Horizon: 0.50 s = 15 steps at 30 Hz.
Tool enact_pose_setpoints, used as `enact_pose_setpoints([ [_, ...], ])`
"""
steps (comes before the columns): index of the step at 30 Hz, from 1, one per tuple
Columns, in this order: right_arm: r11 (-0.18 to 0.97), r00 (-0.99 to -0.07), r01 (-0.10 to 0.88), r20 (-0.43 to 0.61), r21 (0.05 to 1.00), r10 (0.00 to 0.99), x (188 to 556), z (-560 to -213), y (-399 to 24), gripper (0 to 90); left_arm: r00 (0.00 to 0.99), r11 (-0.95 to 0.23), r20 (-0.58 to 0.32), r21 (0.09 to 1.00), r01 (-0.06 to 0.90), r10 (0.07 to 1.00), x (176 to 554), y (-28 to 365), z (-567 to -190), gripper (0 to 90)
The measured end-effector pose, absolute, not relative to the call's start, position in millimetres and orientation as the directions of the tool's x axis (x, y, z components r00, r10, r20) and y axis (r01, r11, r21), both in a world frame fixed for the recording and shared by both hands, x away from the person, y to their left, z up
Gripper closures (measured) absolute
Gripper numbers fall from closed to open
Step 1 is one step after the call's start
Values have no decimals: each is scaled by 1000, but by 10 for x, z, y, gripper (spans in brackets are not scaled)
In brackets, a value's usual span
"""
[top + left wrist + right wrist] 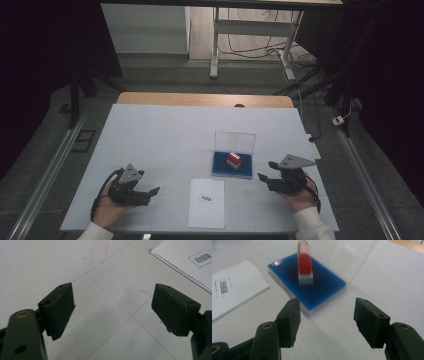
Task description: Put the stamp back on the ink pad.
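A red-and-white stamp [233,160] [305,265] stands upright on a blue pad [220,168] [324,287] inside a clear case whose lid [235,141] [352,257] is raised behind it. In front of the pad lies a white sheet of paper [206,212] [180,255] [239,287] with a small printed mark [205,198] [202,258]. My right gripper [265,170] [327,315] is just right of the pad, pointing at it, open and holding nothing. My left gripper [152,195] [112,305] rests at the front left, open over bare table, with the paper to its right.
A white cover [150,140] spreads over the table, and a wooden edge [200,99] shows at the back. Faint red pen marks [100,252] lie on the cover ahead of the left gripper. Beyond the table are a desk frame [215,50] and floor cables [260,50].
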State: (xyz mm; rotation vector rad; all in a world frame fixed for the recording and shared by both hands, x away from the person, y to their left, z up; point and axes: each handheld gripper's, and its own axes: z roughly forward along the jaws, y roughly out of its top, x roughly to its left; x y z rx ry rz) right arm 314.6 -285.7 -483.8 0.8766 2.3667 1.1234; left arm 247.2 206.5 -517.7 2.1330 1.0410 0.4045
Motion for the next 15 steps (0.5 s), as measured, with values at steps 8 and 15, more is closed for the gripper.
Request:
enact_pose_setpoints([
  [8,471,-719,405,-46,783,694,3000,-5003,-3089,377,625,-418,-31,717,557,780,2487,2061,-5184,187],
  [15,480,-730,394,-51,784,682,2962,-5039,-3099,373,625,-422,-27,714,558,780,2495,2050,-5193,187],
])
